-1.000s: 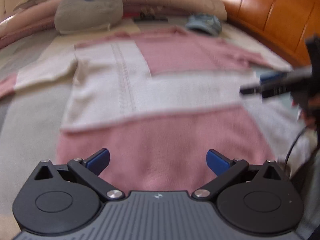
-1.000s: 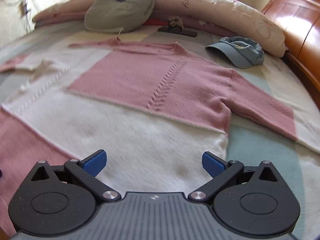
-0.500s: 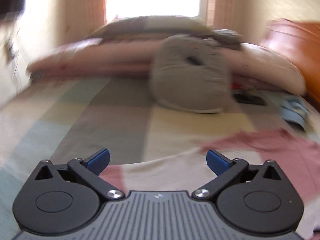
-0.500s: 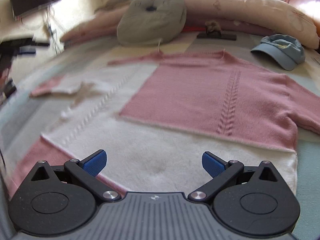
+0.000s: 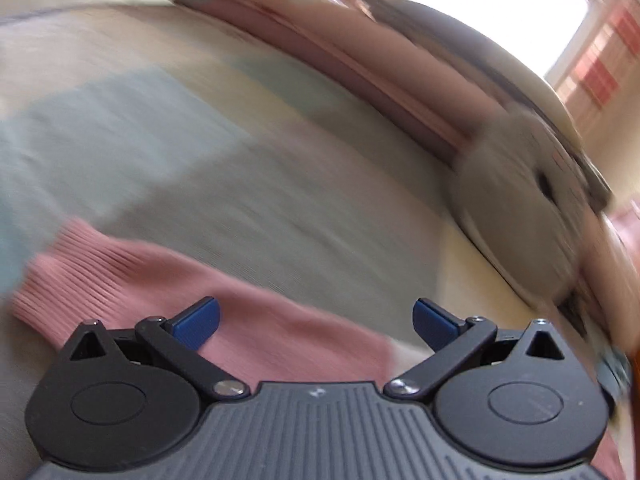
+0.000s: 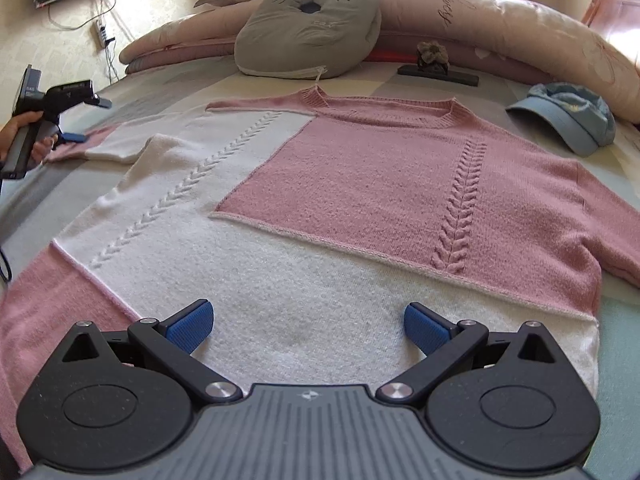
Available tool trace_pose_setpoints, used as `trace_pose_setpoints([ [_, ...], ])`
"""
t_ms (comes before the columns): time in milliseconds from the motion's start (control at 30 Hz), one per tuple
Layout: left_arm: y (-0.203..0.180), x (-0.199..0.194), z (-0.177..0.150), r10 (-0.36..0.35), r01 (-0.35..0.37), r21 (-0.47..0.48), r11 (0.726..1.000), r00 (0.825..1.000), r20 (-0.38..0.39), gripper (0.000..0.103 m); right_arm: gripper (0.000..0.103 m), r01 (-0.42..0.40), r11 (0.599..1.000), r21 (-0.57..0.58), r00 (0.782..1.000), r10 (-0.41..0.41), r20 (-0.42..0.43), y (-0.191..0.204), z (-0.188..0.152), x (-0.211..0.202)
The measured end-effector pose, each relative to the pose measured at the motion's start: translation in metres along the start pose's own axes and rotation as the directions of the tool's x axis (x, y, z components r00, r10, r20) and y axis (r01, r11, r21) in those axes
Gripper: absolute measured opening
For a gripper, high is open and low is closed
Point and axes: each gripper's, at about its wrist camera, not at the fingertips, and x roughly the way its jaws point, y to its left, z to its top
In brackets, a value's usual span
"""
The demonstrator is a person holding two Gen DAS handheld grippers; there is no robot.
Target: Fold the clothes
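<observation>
Left wrist view swings off the pink and white knitted sweater's (image 6: 320, 208) body to its pink ribbed cuff (image 5: 80, 272) by the bed's left edge; your left gripper (image 5: 316, 320) gapes over it, right gripper (image 6: 306, 326) released above the hem, sweater spread flat.

A sweater (image 6: 320, 184) is spread flat on the bed (image 6: 616, 344), neck toward the pillows (image 6: 500, 20). Behind the neck a cushion (image 6: 308, 28) is set against the pillows, a cap (image 6: 568, 118) is placed right of the sweater's shoulder, and a tray (image 6: 438, 74) is set between cushion and cap. The left gripper (image 6: 86, 120) is held at the left sleeve (image 5: 160, 300), and the right gripper (image 6: 306, 326) above the hem.
</observation>
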Motion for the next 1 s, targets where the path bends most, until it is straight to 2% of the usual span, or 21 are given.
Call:
trace_pose_setpoints([
  [67, 0.014, 0.001, 0.003, 0.096, -0.096, -0.012, 0.995, 0.995, 0.022, 0.102, 0.103, 0.008, 1.0, -0.019, 1.0, -0.008, 0.0, 0.002, 0.0, 0.001],
  [133, 0.018, -0.001, 0.006, 0.107, -0.107, 0.004, 0.994, 0.994, 0.028, 0.102, 0.103, 0.008, 1.0, -0.016, 1.0, -0.008, 0.001, 0.001, 0.0, 0.001],
  [200, 0.005, -0.003, 0.006, 0.187, -0.188, 0.039, 0.981, 0.982, 0.031, 0.102, 0.103, 0.005, 1.0, -0.008, 1.0, -0.005, 0.002, 0.0, 0.0, 0.001],
  [233, -0.005, -0.006, 0.005, 0.205, -0.207, 0.066, 0.976, 0.978, 0.045, 0.102, 0.103, 0.004, 1.0, -0.004, 1.0, -0.004, 0.003, 0.0, 0.0, 0.001],
  [267, -0.017, -0.009, 0.003, 0.19, -0.194, 0.101, 0.976, 0.981, 0.051, 0.102, 0.103, 0.003, 1.0, 0.0, 1.0, -0.003, 0.003, -0.001, 0.001, 0.001],
  [367, -0.061, -0.013, -0.01, 0.103, -0.101, 0.22, 0.97, 0.995, 0.002, 0.102, 0.103, 0.012, 1.0, -0.004, 1.0, -0.012, -0.002, 0.001, 0.0, 0.001],
  [467, -0.117, -0.007, -0.031, 0.069, -0.034, 0.391, 0.92, 0.995, -0.077, 0.102, 0.103, 0.022, 1.0, -0.004, 1.0, -0.022, -0.006, 0.001, 0.0, -0.001],
  [600, -0.178, -0.006, -0.074, -0.009, 0.043, 0.576, 0.816, 0.998, -0.061, 0.102, 0.103, 0.028, 0.999, 0.016, 1.0, -0.028, -0.008, -0.002, 0.001, -0.005],
  [700, -0.206, 0.01, -0.091, 0.0, 0.046, 0.64, 0.767, 0.997, -0.071, 0.102, 0.103, 0.032, 0.999, 0.031, 0.999, -0.032, -0.009, -0.004, 0.001, -0.008],
  [733, -0.211, 0.017, -0.094, 0.008, 0.044, 0.644, 0.763, 0.997, -0.078, 0.102, 0.103, 0.034, 0.999, 0.036, 0.999, -0.033, -0.009, -0.005, 0.001, -0.009],
  [833, -0.222, 0.039, -0.096, 0.061, 0.003, 0.616, 0.788, 0.995, -0.083, 0.102, 0.103, 0.038, 0.998, 0.051, 0.999, -0.037, -0.01, -0.007, 0.002, -0.012],
  [933, -0.221, 0.061, -0.091, 0.115, -0.057, 0.54, 0.84, 0.99, -0.075, 0.103, 0.103, 0.04, 0.997, 0.065, 0.999, -0.04, -0.009, -0.01, 0.002, -0.015],
  [1000, -0.219, 0.071, -0.083, 0.139, -0.094, 0.502, 0.86, 0.989, -0.054, 0.103, 0.103, 0.041, 0.997, 0.071, 0.999, -0.041, -0.004, -0.012, 0.003, -0.017],
])
